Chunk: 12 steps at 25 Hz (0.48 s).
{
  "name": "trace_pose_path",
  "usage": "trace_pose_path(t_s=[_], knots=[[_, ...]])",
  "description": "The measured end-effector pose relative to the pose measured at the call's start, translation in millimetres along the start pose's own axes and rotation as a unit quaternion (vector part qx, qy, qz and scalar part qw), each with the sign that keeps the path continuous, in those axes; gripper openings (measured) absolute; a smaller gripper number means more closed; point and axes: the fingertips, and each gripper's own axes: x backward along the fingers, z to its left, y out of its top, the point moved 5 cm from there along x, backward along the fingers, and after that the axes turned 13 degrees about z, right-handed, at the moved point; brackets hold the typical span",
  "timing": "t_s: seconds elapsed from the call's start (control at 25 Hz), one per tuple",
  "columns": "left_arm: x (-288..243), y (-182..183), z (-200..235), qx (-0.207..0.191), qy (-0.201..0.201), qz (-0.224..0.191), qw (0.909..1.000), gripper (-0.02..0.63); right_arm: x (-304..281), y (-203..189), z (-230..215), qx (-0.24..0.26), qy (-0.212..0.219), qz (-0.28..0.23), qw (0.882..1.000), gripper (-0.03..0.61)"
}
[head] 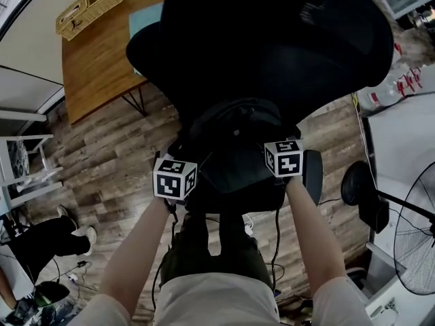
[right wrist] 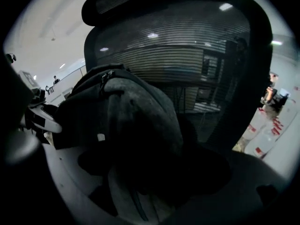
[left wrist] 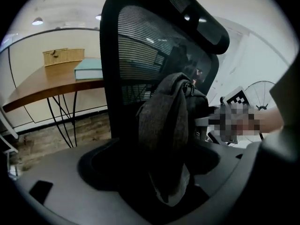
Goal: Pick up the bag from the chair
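A dark grey bag (head: 234, 148) stands on the seat of a black mesh office chair (head: 285, 39), against its backrest. My left gripper (left wrist: 171, 193) is at the bag's left side and my right gripper (right wrist: 133, 191) at its right side; their marker cubes (head: 175, 177) (head: 283, 157) flank it in the head view. In the left gripper view a grey fold of the bag (left wrist: 166, 125) runs down into the jaws, which look shut on it. In the right gripper view the bag (right wrist: 126, 116) fills the middle and its fabric drops between the jaws, which are dark and mostly hidden.
A wooden table (head: 102, 66) with a wicker basket (head: 88, 9) and a teal book (head: 143, 19) stands behind the chair at the left. A floor fan (head: 414, 229) and a white desk (head: 408, 141) are at the right. A person's legs (head: 41, 240) and cables lie low left.
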Motion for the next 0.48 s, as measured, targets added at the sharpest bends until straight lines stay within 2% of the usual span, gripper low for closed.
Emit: trace_pose_path(t_s=[0.12, 0.2, 0.36, 0.48], knots=[[-3.7, -0.7, 2.1, 0.017, -0.016, -0.002, 0.9997, 0.379, -3.2, 0.5, 0.2, -0.003, -0.003, 0.003, 1.000, 0.480], [-5.2, -2.4, -0.7, 0.019, -0.021, -0.005, 0.9996, 0.262, -2.0, -0.5, 2.3, -0.002, -0.003, 0.004, 1.000, 0.451], [-6.0, -1.5, -1.3, 0.019, -0.014, -0.010, 0.9997, 0.214, 3.2, -2.3, 5.9, 0.004, 0.001, -0.008, 1.000, 0.371], [-0.3, -3.2, -7.8, 0.003, -0.020, 0.002, 0.9998, 0.175, 11.0, -6.6, 7.8, 0.005, 0.009, -0.012, 1.000, 0.322]])
